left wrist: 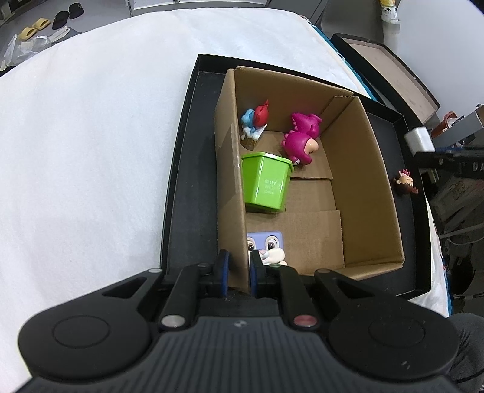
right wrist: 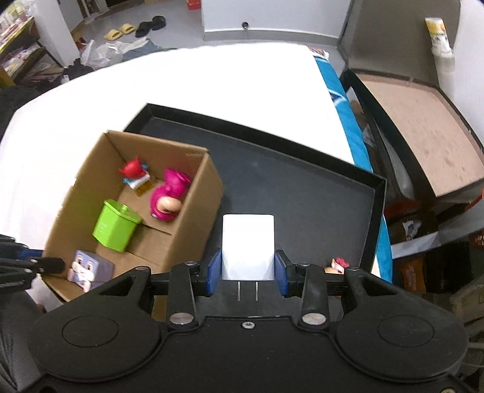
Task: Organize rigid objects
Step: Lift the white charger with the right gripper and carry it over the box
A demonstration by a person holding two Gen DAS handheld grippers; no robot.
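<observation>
A cardboard box (left wrist: 357,181) (right wrist: 199,199) stands in a black tray (left wrist: 187,169) (right wrist: 302,193). Inside it lie a green cup (left wrist: 264,184) (right wrist: 116,225), a magenta dinosaur figure (left wrist: 299,137) (right wrist: 168,196), a red and blue figure (left wrist: 257,119) (right wrist: 136,173) and a purple rabbit cube (left wrist: 267,246) (right wrist: 87,269). My left gripper (left wrist: 239,272) is shut on the box's left wall. Above the tray, my right gripper (right wrist: 248,272) is shut on a white plug charger (right wrist: 248,245), prongs toward the camera. A small doll figure (left wrist: 405,181) (right wrist: 337,266) lies on the tray by the right gripper.
The tray sits on a white bed cover (left wrist: 90,151) (right wrist: 211,81). To the right stands an open black box with a brown lining (left wrist: 390,69) (right wrist: 423,133). Slippers (right wrist: 136,25) and bags lie on the floor behind. Clutter fills the right side.
</observation>
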